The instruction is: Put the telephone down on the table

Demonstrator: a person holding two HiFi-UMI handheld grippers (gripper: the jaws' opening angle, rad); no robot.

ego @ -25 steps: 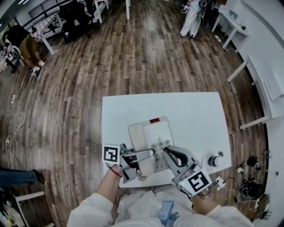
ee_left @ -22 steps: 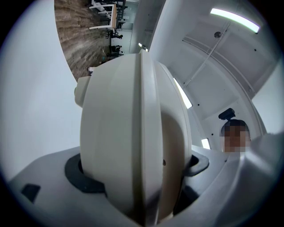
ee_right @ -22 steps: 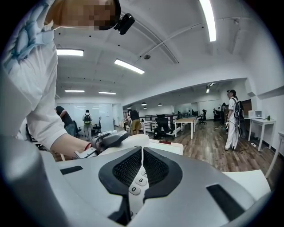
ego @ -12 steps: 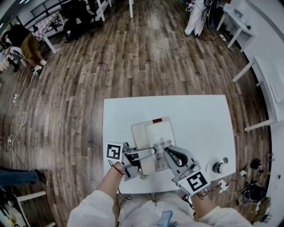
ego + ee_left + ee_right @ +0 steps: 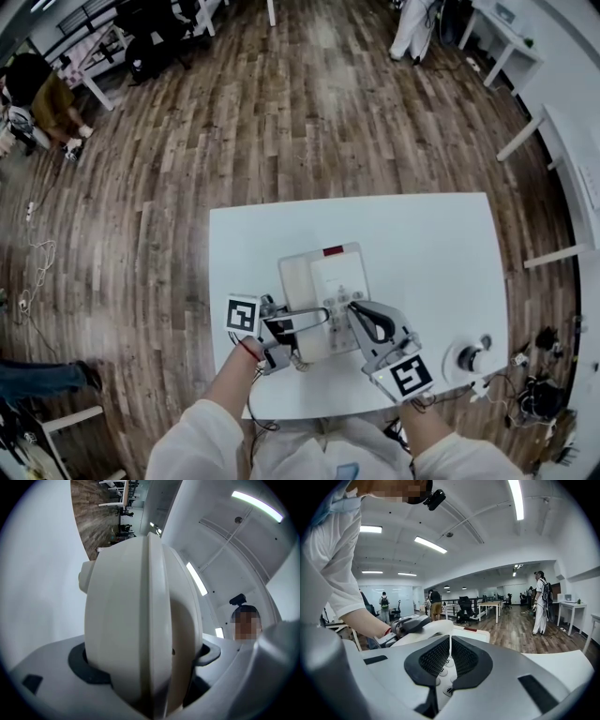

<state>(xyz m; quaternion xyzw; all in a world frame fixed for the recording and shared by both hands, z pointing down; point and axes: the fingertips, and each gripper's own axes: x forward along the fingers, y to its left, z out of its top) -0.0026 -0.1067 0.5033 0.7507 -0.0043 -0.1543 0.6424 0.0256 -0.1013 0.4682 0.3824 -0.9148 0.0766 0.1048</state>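
Note:
A white telephone base lies on the white table, with its keypad toward me. My left gripper is shut on the white handset, which it holds crosswise over the base's front left part. In the left gripper view the handset fills the space between the jaws. My right gripper is shut and holds nothing, its tips just above the keypad. The right gripper view shows the shut jaws, with the handset and the left gripper beyond them. Whether the handset touches the base I cannot tell.
A round black and white object stands at the table's front right corner, with cables on the floor beside it. Wooden floor surrounds the table. More white desks stand at the right, and people at the room's far end.
Both grippers have sunk toward the telephone base, the left one carrying the handset down with it. The right gripper's jaws stayed shut.

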